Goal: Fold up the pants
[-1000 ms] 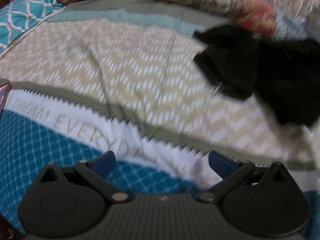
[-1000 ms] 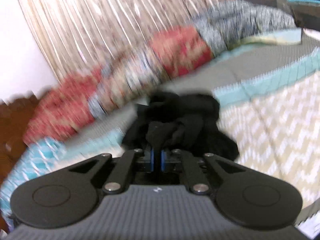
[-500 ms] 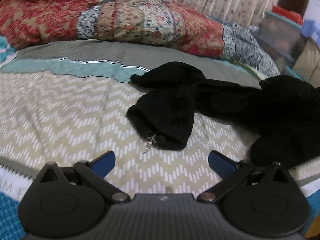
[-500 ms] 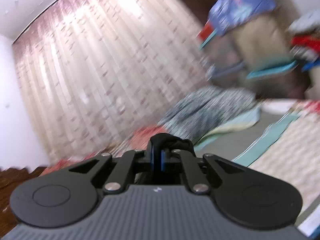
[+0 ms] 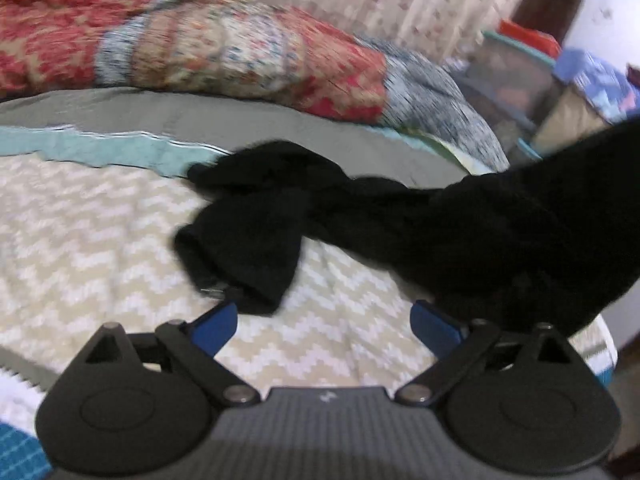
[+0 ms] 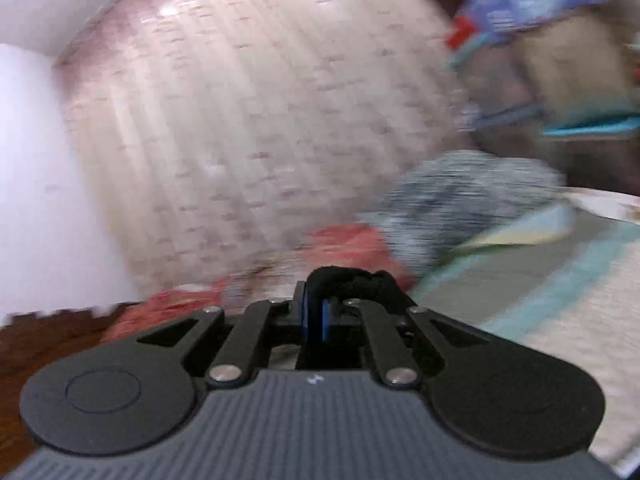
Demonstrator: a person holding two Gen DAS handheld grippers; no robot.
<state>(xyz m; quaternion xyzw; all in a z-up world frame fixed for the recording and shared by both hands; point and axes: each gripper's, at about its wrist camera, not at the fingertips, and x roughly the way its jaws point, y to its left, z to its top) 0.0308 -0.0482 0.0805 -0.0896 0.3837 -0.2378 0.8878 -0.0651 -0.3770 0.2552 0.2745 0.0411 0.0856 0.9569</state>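
Note:
The black pants (image 5: 400, 220) lie crumpled on the bed, one end rising off the cover toward the right edge of the left wrist view. A leg opening (image 5: 244, 256) with a small metal zip pull sits just ahead of my left gripper (image 5: 324, 324), which is open and empty with its blue fingertips (image 5: 216, 326) wide apart. My right gripper (image 6: 316, 316) is shut on a bunched fold of the black pants (image 6: 348, 280) and holds it raised above the bed.
The bed cover (image 5: 100, 248) has a beige zigzag pattern with teal and grey bands. A rolled red patterned quilt (image 5: 200, 48) lies along the far side. Curtains (image 6: 260, 100) hang behind. Boxes and clutter (image 5: 540, 76) stand at the right beyond the bed.
My right gripper has lifted the pants end up off the bed. My left gripper has moved in toward the leg opening, which now lies close to its fingertips.

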